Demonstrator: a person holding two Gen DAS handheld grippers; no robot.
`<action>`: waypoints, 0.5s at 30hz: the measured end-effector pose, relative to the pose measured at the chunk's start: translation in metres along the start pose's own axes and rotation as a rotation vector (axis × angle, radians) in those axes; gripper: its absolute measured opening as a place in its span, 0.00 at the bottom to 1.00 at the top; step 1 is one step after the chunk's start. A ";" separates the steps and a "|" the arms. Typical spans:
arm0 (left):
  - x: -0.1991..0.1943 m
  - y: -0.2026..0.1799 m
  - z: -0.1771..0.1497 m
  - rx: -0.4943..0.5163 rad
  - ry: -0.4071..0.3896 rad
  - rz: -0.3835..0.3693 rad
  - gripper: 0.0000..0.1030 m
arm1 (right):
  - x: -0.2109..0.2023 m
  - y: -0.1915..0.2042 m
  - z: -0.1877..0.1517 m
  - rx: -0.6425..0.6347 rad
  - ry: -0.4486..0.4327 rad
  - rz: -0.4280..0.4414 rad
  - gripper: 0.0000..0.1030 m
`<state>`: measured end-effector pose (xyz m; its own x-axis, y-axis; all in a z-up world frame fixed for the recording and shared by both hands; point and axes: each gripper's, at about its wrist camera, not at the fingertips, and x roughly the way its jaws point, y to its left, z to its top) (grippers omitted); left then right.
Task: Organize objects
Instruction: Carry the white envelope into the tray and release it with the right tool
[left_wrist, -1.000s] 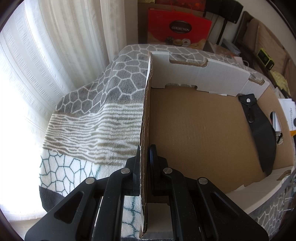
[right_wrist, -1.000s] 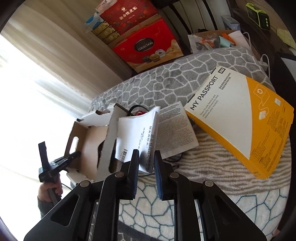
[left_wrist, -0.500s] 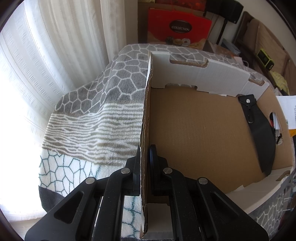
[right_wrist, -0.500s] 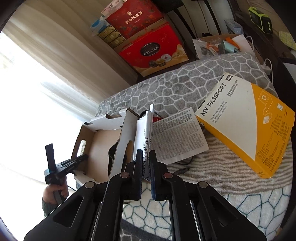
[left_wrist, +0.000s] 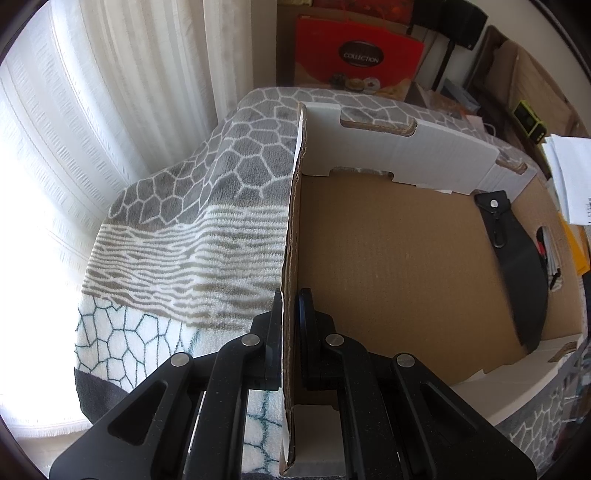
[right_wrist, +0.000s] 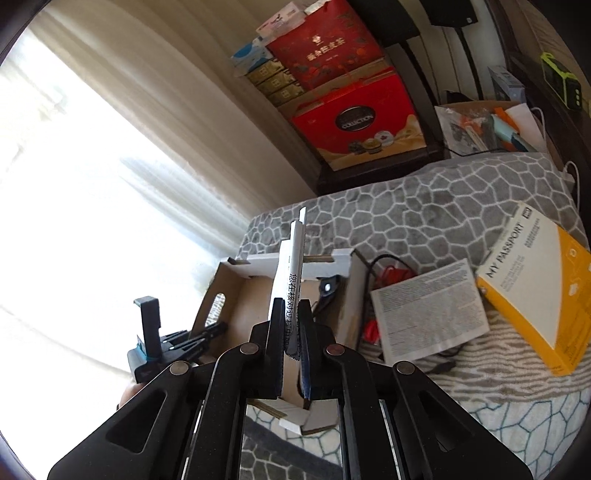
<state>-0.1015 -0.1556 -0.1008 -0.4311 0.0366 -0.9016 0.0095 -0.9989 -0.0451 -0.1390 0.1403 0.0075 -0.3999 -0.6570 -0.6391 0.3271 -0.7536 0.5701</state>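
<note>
Patterned grey-and-white blanket (left_wrist: 207, 236) covers the surface under an open cardboard box (left_wrist: 399, 258). Left wrist view: the left gripper (left_wrist: 290, 325) pinches the box's near side wall; a black strap (left_wrist: 517, 258) lies inside. Right wrist view: the right gripper (right_wrist: 291, 332) pinches a folded paper (right_wrist: 291, 273) above the box, with a leaflet (right_wrist: 424, 306) and yellow package (right_wrist: 532, 284) beyond the box's right wall.

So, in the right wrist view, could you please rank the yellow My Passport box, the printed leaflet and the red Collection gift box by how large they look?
1. Red Collection gift box and yellow My Passport box: similar, and the gift box stands farther back, so unranked.
2. Printed leaflet: smallest.
</note>
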 end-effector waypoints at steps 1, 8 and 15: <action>0.000 0.000 0.000 -0.001 0.000 -0.001 0.04 | 0.010 0.005 0.000 -0.006 0.014 0.002 0.05; -0.002 0.001 -0.001 -0.015 0.002 -0.014 0.04 | 0.074 0.028 -0.005 -0.013 0.097 0.025 0.05; -0.002 0.001 -0.001 -0.019 0.001 -0.017 0.04 | 0.123 0.040 -0.009 0.019 0.154 0.030 0.05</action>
<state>-0.0993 -0.1564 -0.0994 -0.4302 0.0537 -0.9012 0.0195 -0.9974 -0.0688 -0.1674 0.0289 -0.0531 -0.2539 -0.6754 -0.6924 0.3197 -0.7342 0.5990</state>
